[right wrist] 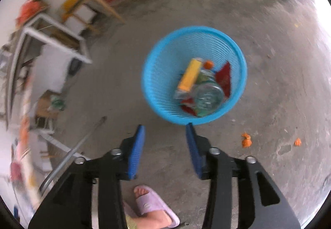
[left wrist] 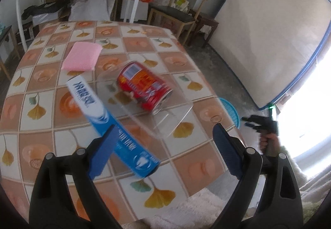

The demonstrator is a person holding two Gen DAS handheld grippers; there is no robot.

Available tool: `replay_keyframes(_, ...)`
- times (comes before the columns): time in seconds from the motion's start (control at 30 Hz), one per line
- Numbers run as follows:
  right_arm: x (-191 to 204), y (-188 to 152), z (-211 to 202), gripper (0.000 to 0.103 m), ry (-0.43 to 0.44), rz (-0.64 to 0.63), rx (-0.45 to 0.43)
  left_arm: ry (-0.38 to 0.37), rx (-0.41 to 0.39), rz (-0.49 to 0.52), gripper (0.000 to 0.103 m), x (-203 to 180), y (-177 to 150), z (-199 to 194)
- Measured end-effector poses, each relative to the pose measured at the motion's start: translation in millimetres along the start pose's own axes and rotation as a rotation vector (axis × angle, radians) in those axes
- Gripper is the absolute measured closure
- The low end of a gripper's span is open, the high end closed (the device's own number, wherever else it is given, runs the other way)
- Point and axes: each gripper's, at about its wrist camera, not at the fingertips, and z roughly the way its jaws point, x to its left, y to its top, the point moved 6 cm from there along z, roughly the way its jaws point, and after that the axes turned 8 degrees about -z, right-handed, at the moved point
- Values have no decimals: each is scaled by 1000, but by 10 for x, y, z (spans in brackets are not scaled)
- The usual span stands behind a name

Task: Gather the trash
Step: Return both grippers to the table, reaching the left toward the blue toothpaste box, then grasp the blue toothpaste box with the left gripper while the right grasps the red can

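My left gripper (left wrist: 165,138) hangs open over the tiled table (left wrist: 198,166). A blue toothpaste box (left wrist: 111,123) lies under its left finger (left wrist: 103,150). Beyond it a red can (left wrist: 144,86) lies on its side on a clear plastic piece (left wrist: 175,119). A hand holds my right gripper (left wrist: 246,122) past the table's right edge. In the right wrist view that gripper (right wrist: 165,128) is open and holds nothing. It hovers above the floor, just short of a blue mesh basket (right wrist: 157,59). The basket holds a yellow box (right wrist: 190,73), a clear bottle (right wrist: 209,94) and red wrappers.
A pink cloth (left wrist: 82,56) lies farther back on the table. The basket (left wrist: 229,109) stands on the floor beside the table's right edge. A foot in a pink slipper (right wrist: 153,204) is below the right gripper. Orange scraps (right wrist: 246,140) and a metal pole (right wrist: 72,152) lie on the concrete floor.
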Motion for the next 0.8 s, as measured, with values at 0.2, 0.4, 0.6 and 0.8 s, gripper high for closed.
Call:
replay_keyframes(0.2, 989, 50, -742, 41, 168, -199, -95, 15, -1, -72, 14, 236, -107, -50)
replay_keyframes(0.4, 2174, -128, -1105, 40, 341, -435, -108, 55, -4, -161, 14, 480, -213, -5)
replay_keyframes(0.6, 3448, -637, -1056, 40, 480, -703, 12, 50, 1, -259, 15, 705, -312, 142)
replay_keyframes(0.8, 4392, -1036, -687, 40, 418, -930, 121, 11, 8, -332, 15, 836, -387, 207)
